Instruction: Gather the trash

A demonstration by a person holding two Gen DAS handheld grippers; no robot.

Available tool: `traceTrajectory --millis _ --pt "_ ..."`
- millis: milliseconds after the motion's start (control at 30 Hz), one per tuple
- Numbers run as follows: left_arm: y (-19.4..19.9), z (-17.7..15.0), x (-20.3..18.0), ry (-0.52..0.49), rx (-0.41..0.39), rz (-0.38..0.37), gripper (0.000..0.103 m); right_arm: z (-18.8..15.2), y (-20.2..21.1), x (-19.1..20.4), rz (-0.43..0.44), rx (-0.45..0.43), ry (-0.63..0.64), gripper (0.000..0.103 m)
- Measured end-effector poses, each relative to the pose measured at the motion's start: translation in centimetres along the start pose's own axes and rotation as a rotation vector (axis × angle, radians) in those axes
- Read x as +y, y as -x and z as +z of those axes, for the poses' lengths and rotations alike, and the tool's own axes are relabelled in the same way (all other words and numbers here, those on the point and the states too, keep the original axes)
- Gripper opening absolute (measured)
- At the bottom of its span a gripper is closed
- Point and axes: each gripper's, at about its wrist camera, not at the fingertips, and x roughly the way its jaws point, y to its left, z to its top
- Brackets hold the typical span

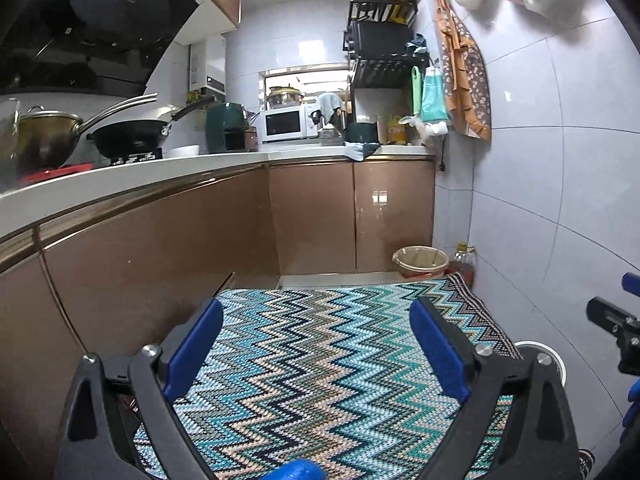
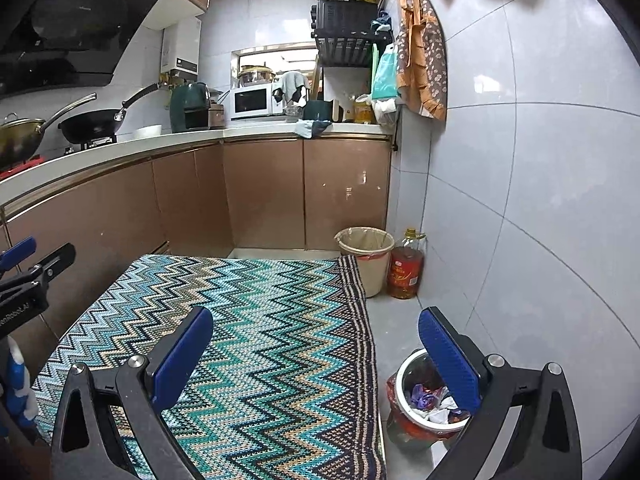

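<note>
Zigzag-knit rug (image 2: 256, 340) covered most of the floor, and the best approach looked to be steering right past its dark edge toward the full trash bin (image 2: 430, 404) by the tiled wall. Farther off, just beside an oil bottle (image 2: 406, 266), a lined beige bin (image 2: 366, 258) stood, while the left gripper (image 1: 316, 354) and right gripper (image 2: 316, 364) both hung with jaws wide apart, holding nothing.

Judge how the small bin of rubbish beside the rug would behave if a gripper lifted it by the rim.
The bin probably feels light: it holds crumpled wrappers. Its red liner looks thin and floppy, so it may slip or tear. Gripped on one side, the bin would likely tilt.
</note>
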Motion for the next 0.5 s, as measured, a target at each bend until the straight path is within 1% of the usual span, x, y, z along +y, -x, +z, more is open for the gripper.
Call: traceTrajectory --millis 233,500 --pt "0.2 -0.4 1.3 0.038 0.012 0.016 0.095 -0.1 1.2 -0.9 -0.039 -0.031 -0.033 0.103" --pt "0.9 -0.3 0.7 0.040 0.008 -0.008 0.095 -0.2 2.6 -1.8 -0.071 -0.063 -0.041 0.103"
